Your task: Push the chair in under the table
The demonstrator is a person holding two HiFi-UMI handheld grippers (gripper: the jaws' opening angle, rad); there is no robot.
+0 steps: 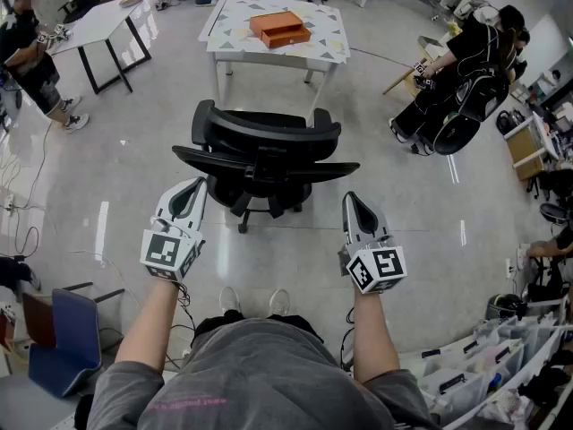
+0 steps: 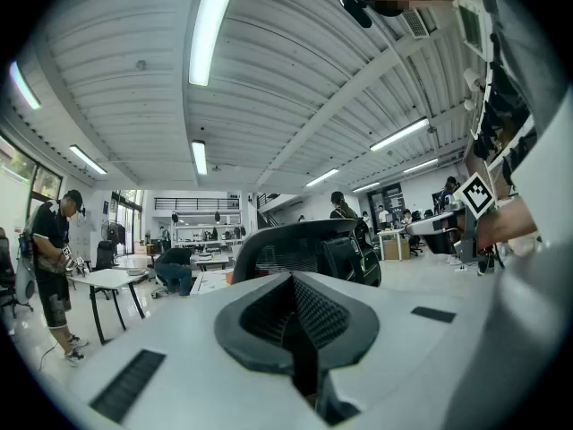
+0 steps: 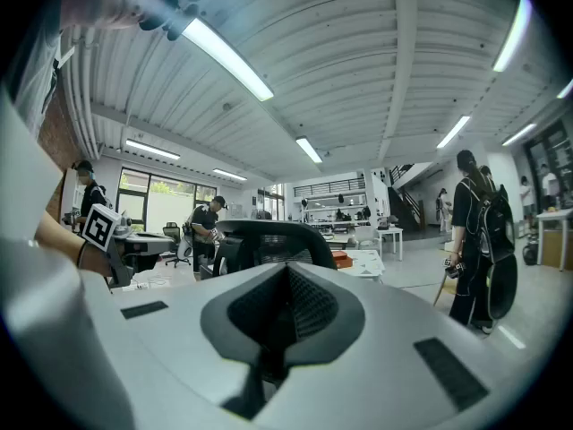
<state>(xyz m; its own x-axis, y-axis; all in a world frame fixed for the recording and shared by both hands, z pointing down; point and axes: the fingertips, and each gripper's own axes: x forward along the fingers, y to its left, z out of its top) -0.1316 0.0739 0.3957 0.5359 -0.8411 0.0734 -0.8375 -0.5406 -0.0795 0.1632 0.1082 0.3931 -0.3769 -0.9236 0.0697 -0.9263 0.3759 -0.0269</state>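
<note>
A black office chair [image 1: 260, 161] stands on the grey floor, its backrest toward me and its seat facing a white table [image 1: 235, 45] with a patterned top. The chair is apart from the table, with a gap of floor between them. My left gripper [image 1: 192, 186] is shut and empty, level, just short of the chair's left armrest. On the other side my right gripper [image 1: 350, 201] is also shut and empty, close to the right armrest. The chair's backrest [image 2: 309, 247] fills the middle of the left gripper view, and the backrest [image 3: 267, 240] also shows ahead in the right gripper view.
An orange box [image 1: 280, 29] lies on the table. A second white table [image 1: 100, 21] stands at the far left beside a standing person [image 1: 31, 56]. People in black [image 1: 461, 83] are at the right. A blue chair [image 1: 63, 340] sits near my left side.
</note>
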